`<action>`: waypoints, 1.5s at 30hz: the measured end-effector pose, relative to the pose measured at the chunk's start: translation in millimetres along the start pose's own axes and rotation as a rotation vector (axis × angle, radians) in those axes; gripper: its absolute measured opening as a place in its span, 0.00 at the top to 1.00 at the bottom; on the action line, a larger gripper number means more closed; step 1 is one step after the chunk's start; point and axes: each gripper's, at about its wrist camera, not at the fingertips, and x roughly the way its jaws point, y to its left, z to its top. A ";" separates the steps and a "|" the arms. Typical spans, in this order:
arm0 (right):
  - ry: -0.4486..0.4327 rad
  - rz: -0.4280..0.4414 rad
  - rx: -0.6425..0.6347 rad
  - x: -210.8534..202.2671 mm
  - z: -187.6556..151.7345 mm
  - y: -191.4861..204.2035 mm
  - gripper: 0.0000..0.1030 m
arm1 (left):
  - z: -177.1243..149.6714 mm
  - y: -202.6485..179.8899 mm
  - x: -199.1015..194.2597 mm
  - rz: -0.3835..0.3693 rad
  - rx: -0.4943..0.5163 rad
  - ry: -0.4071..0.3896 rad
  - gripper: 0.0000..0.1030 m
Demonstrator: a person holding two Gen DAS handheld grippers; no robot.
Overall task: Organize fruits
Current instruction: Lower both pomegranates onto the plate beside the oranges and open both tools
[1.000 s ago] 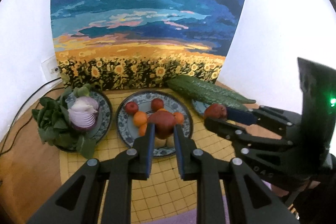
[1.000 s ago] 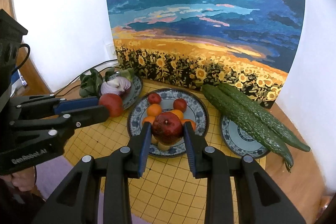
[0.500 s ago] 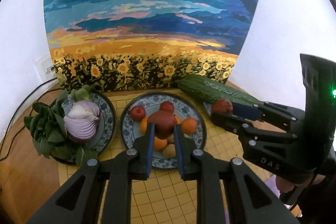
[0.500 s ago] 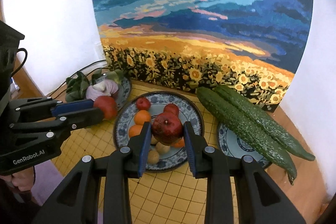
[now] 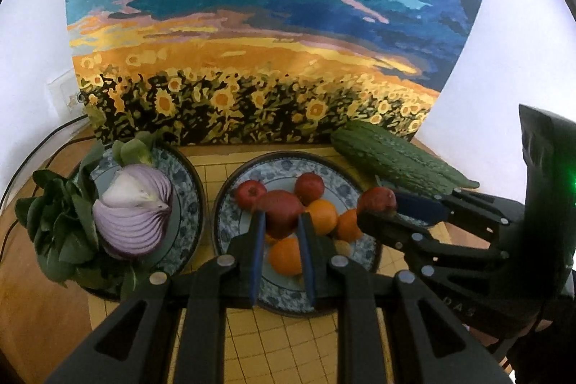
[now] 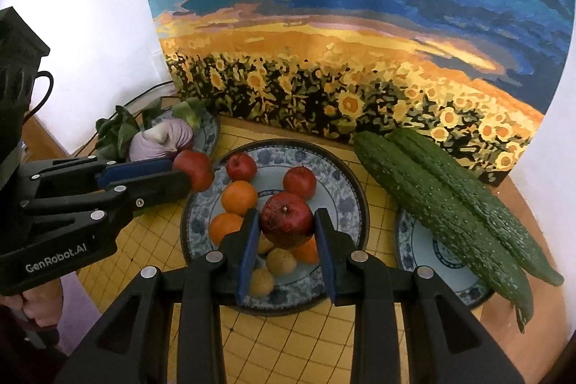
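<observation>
My left gripper [image 5: 280,222] clamps a red apple [image 5: 280,213], my right gripper [image 6: 287,222] a pomegranate [image 6: 287,219]; released over the crowded fruit plate [image 6: 338,179], either could roll off the oranges [image 6: 239,197].

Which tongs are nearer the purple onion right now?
Left. The left tongs, shut on a red fruit, sit just beside the purple onion. The right tongs, holding a pomegranate, are over the middle plate, farther away.
</observation>
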 end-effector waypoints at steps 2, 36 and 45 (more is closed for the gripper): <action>0.004 0.002 -0.001 4.4 2.2 -1.4 0.69 | 2.8 2.6 5.1 0.002 -0.006 0.006 0.82; 0.062 0.107 -0.074 71.0 39.2 7.4 0.69 | 10.3 39.9 61.2 -0.017 -0.107 0.110 0.82; 0.077 0.101 -0.079 66.4 31.9 8.5 0.67 | 8.2 33.7 63.1 -0.019 -0.104 0.117 0.81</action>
